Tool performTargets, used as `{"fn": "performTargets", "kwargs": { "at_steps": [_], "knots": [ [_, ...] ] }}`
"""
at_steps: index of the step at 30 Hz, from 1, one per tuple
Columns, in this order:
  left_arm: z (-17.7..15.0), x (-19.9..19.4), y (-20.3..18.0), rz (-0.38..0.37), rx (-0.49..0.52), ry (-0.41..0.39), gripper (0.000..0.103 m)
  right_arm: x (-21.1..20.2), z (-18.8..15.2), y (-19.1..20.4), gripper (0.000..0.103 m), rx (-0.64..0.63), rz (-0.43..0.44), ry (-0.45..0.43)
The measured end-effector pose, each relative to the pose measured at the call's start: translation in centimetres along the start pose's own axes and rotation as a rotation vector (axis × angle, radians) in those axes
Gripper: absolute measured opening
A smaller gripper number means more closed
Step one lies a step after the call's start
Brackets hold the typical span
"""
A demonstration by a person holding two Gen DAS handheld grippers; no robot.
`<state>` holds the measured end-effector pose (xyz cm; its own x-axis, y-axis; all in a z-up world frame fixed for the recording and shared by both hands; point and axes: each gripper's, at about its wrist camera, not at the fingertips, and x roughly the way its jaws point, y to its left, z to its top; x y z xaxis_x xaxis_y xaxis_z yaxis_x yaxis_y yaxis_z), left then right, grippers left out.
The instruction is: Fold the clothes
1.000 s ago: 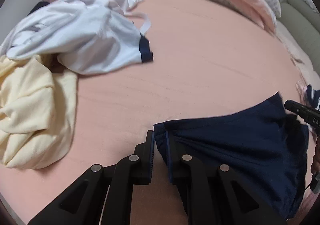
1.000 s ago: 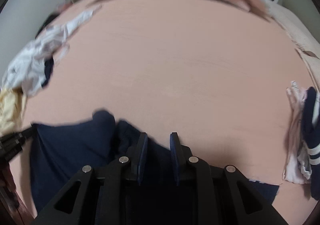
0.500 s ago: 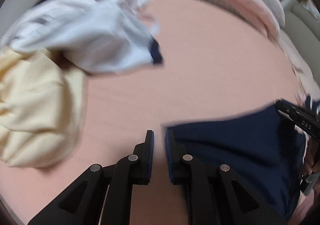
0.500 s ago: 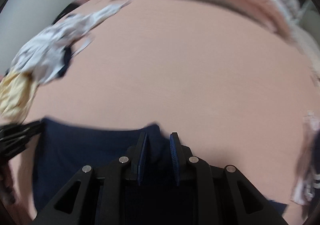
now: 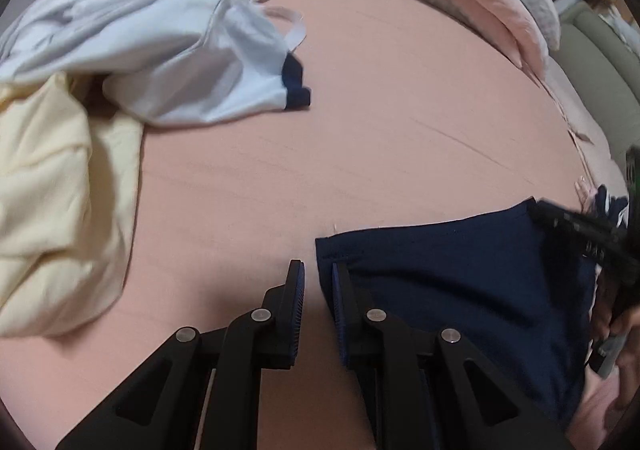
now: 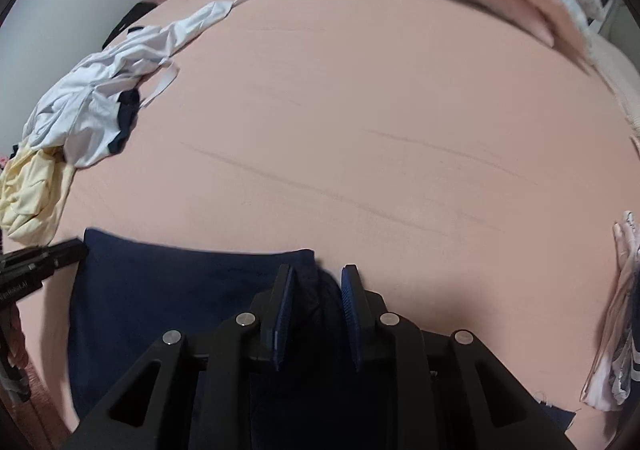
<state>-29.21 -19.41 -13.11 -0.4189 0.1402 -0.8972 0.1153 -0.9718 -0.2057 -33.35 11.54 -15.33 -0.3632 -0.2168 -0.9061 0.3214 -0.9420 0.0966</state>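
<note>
Lying flat on the pink bed (image 5: 400, 130), the navy garment (image 5: 460, 282) spreads to the right of the left claw (image 5: 318, 278) in the left wrist view. Its near left corner sits just beside the claw's right finger, and only bare sheet shows in the narrow gap; the jaws have just been opening and grip nothing. A white garment (image 5: 160, 50) with a navy cuff and a yellow garment (image 5: 52, 190) lie well apart at the left. The right claw (image 5: 580, 226) reaches in at the garment's far right edge.

From the right wrist view, the right claw (image 6: 316, 290) stands over the navy garment's (image 6: 160, 298) upper right corner, with a dark bunch of its cloth between the 2 narrowly parted fingers; whether the pads press it I cannot tell. The left claw (image 6: 44, 254) sits at the garment's left edge. Folded striped clothes (image 6: 620, 322) lie at the far right.
</note>
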Motion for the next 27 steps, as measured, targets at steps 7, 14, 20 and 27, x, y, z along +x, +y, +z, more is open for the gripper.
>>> {"fn": "performTargets", "kwargs": {
  "at_steps": [7,14,20,27],
  "knots": [
    [1.8,-0.7,1.0,0.018,-0.028,-0.032,0.016,-1.4,2.3,-0.7,0.028,0.024,-0.023,-0.082],
    [-0.3,-1.8,-3.7,-0.111,0.180,0.043,0.016,-5.5,-2.6,3.3,0.031,0.040,0.163,0.003],
    [-4.3,-2.7,-8.9,-0.106,0.392,0.122,0.016,-8.2,-9.7,6.4,0.031,0.033,0.149,0.048],
    [-6.8,-3.9,-6.6,0.073,0.448,0.251,0.017,-10.3,-15.5,5.5,0.031,0.015,0.050,0.077]
  ]
}}
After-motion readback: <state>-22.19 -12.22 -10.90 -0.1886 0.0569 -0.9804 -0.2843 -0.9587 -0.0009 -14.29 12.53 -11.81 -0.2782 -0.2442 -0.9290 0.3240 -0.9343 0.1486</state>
